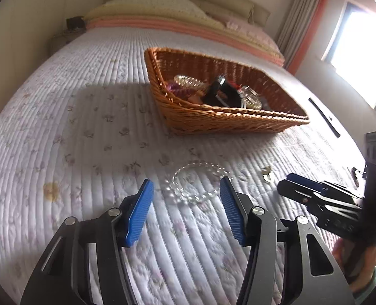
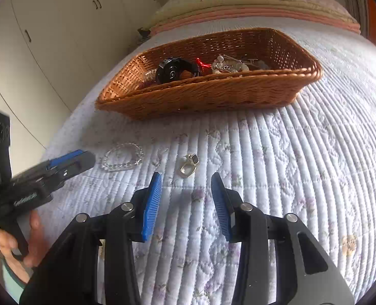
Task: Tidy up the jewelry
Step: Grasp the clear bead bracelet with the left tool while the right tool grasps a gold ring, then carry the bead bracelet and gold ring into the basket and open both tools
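Note:
A clear bead bracelet [image 1: 195,184] lies on the quilted bedspread, just ahead of my open, empty left gripper [image 1: 186,190]. It also shows in the right wrist view [image 2: 123,158], left of my open, empty right gripper [image 2: 186,185]. A small silver ring or pendant piece [image 2: 189,166] lies just ahead of the right gripper's fingers; in the left wrist view it [image 1: 267,174] is small. A wicker basket [image 1: 213,120] [image 2: 213,94] farther back holds a black round item [image 2: 172,72], clear bead jewelry [image 2: 228,66] and other pieces.
Pillows [image 1: 157,10] and folded bedding lie at the head of the bed. White wardrobe doors [image 2: 48,38] stand to the left. A dark flat strip [image 1: 324,117] lies on the bed right of the basket. A window [image 1: 360,43] is at right.

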A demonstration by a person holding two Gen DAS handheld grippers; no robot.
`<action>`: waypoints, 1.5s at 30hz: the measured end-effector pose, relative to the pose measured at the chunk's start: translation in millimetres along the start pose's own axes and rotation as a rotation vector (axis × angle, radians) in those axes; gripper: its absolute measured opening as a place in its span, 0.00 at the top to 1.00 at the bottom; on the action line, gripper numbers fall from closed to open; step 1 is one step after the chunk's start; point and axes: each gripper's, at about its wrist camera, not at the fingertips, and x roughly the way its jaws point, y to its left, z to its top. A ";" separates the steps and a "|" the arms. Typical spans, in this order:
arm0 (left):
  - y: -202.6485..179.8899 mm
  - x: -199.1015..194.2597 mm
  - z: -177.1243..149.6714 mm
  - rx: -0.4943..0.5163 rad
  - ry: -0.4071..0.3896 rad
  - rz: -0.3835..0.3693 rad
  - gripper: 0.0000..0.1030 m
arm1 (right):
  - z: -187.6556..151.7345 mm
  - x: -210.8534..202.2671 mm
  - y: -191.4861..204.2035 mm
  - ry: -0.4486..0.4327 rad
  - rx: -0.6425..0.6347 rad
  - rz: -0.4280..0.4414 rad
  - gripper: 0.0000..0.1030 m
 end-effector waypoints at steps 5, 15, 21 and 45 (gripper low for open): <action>4.7 22.7 8.7 0.002 0.042 0.018 0.58 | 10.5 12.8 -1.8 0.017 -0.002 -0.027 0.77; -5.5 25.1 4.1 0.058 0.026 0.077 0.59 | 18.5 31.6 14.8 0.029 -0.079 -0.106 0.79; -12.9 27.9 0.8 0.085 0.029 0.119 0.75 | 18.1 30.7 13.9 0.015 -0.072 -0.113 0.87; -66.0 -85.4 -13.7 0.131 -0.182 -0.149 0.95 | 4.9 -82.1 7.3 -0.170 -0.064 -0.010 0.87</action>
